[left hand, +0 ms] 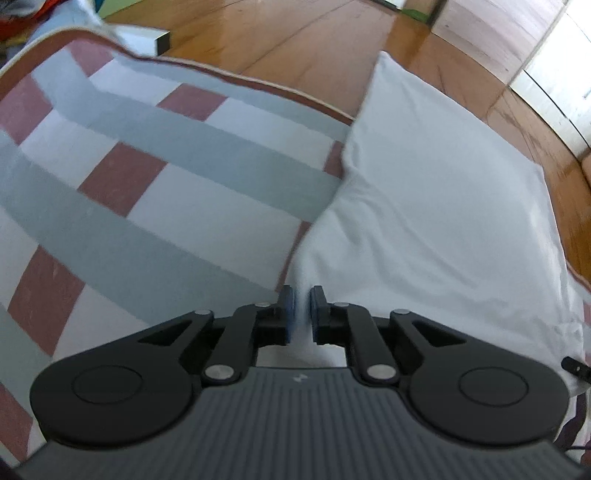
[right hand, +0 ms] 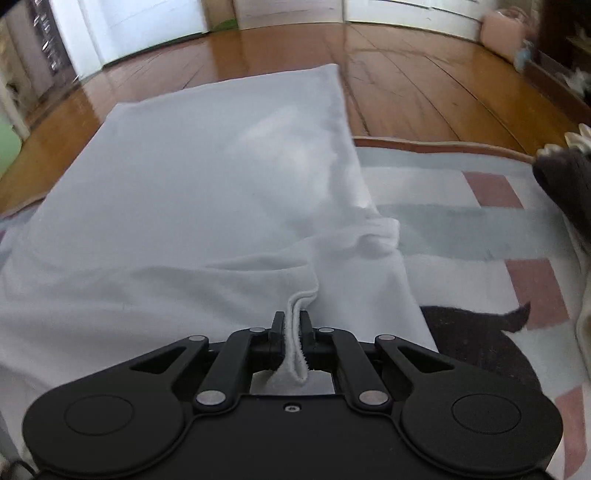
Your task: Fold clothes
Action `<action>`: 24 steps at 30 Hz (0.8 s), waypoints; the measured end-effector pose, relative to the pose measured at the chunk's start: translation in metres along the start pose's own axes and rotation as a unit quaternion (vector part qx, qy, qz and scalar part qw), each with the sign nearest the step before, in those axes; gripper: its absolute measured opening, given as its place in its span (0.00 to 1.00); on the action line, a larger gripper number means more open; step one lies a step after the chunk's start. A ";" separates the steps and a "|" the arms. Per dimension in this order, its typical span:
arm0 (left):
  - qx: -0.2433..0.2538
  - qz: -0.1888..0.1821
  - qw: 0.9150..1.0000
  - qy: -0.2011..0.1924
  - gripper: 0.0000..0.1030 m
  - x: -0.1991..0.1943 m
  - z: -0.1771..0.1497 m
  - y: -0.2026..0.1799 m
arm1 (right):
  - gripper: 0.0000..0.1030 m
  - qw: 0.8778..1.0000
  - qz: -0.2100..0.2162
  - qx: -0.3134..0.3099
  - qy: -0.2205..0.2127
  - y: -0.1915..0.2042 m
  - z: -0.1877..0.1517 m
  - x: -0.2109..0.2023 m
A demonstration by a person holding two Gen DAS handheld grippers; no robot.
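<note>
A white garment (left hand: 436,206) lies spread over a checked blanket (left hand: 155,177) on the floor. In the left wrist view my left gripper (left hand: 302,295) is shut on the garment's near left edge, cloth pinched between its blue-padded fingers (left hand: 289,310). In the right wrist view the same white garment (right hand: 207,192) stretches away from me, and my right gripper (right hand: 293,317) is shut on a folded hem of it that loops back between the fingers. A bunched fold (right hand: 380,232) sits on the garment's right side.
The blanket (right hand: 461,229) has grey, white and red-brown squares with a brown border. Wooden floor (left hand: 314,48) surrounds it. A dark garment (right hand: 480,343) lies at the right, a dark sleeve or cloth (right hand: 565,184) at the far right. White cabinets (right hand: 140,26) stand behind.
</note>
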State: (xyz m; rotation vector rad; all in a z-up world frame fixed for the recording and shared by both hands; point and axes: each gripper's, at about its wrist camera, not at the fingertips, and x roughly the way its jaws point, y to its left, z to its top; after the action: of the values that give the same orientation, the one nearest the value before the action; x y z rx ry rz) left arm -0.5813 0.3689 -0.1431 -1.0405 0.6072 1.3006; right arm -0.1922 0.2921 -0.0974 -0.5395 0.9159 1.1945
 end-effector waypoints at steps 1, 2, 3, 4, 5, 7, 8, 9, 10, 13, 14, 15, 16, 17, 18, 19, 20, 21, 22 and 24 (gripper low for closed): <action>-0.007 -0.005 1.000 0.005 0.22 0.001 0.002 0.004 | 0.05 1.000 -0.002 -0.005 -0.006 0.001 0.003 -0.002; -0.013 -0.008 1.000 0.009 0.34 0.003 0.003 0.007 | 0.05 1.000 -0.003 -0.018 -0.019 0.004 0.005 -0.006; -0.018 -0.009 1.000 0.015 0.55 0.005 0.005 0.010 | 0.05 0.999 -0.005 -0.031 -0.032 0.008 0.007 -0.010; -0.023 -0.006 0.999 0.027 0.68 0.010 0.007 0.012 | 0.05 0.998 -0.007 -0.044 -0.045 0.011 0.008 -0.015; -0.028 -0.004 0.998 0.048 0.94 0.020 0.010 0.013 | 0.05 0.997 -0.008 -0.057 -0.058 0.015 0.010 -0.019; -0.009 -0.022 0.995 0.098 1.00 0.042 0.018 0.014 | 0.05 0.993 -0.011 -0.085 -0.078 0.018 0.012 -0.023; 0.021 -0.024 0.995 0.098 1.00 0.044 0.021 0.010 | 0.05 0.992 -0.013 -0.094 -0.081 0.021 0.015 -0.022; 0.055 -0.020 0.993 0.097 0.99 0.045 0.024 0.006 | 0.05 0.991 -0.014 -0.102 -0.084 0.023 0.017 -0.021; 0.095 -0.008 0.991 0.097 0.96 0.046 0.026 0.001 | 0.05 0.991 -0.013 -0.099 -0.084 0.022 0.021 -0.020; 0.153 -0.044 0.984 0.085 0.13 0.046 0.026 -0.001 | 0.05 0.992 -0.001 -0.085 -0.091 0.019 0.025 -0.025; 0.155 -0.054 0.983 0.080 0.06 0.044 0.026 0.000 | 0.05 0.993 0.001 -0.082 -0.089 0.017 0.024 -0.025; 0.158 -0.064 0.982 0.076 0.06 0.042 0.026 0.001 | 0.05 0.993 0.004 -0.079 -0.088 0.016 0.023 -0.025; 0.161 -0.074 0.982 0.072 0.06 0.039 0.026 0.003 | 0.05 0.993 0.006 -0.077 -0.086 0.015 0.022 -0.025; 0.163 -0.085 0.981 0.068 0.06 0.037 0.026 0.004 | 0.06 0.994 0.011 -0.078 -0.077 0.015 0.020 -0.022; 0.166 -0.095 0.980 0.064 0.06 0.035 0.026 0.005 | 0.06 0.994 0.019 -0.079 -0.070 0.015 0.015 -0.018; 0.169 -0.105 0.978 0.059 0.06 0.033 0.026 0.006 | 0.06 0.995 0.026 -0.079 -0.063 0.016 0.011 -0.014; 0.163 -0.109 0.979 0.056 0.06 0.030 0.027 0.010 | 0.06 0.995 0.033 -0.080 -0.056 0.016 0.006 -0.010; 0.144 -0.106 0.983 0.053 0.05 0.027 0.030 0.017 | 0.06 0.995 0.031 -0.084 -0.054 0.019 0.003 -0.007; 0.125 -0.101 0.986 0.049 0.05 0.023 0.032 0.024 | 0.06 0.994 0.032 -0.083 -0.056 0.020 0.001 -0.006; 0.106 -0.078 0.990 0.042 0.04 0.017 0.031 0.035 | 0.06 0.994 0.055 -0.071 -0.061 0.022 0.001 -0.008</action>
State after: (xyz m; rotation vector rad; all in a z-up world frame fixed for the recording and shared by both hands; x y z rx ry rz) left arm -0.6164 0.4018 -0.1534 -0.9511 0.6985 1.0362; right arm -0.2133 0.2950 -0.0881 -0.5283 0.7693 1.3845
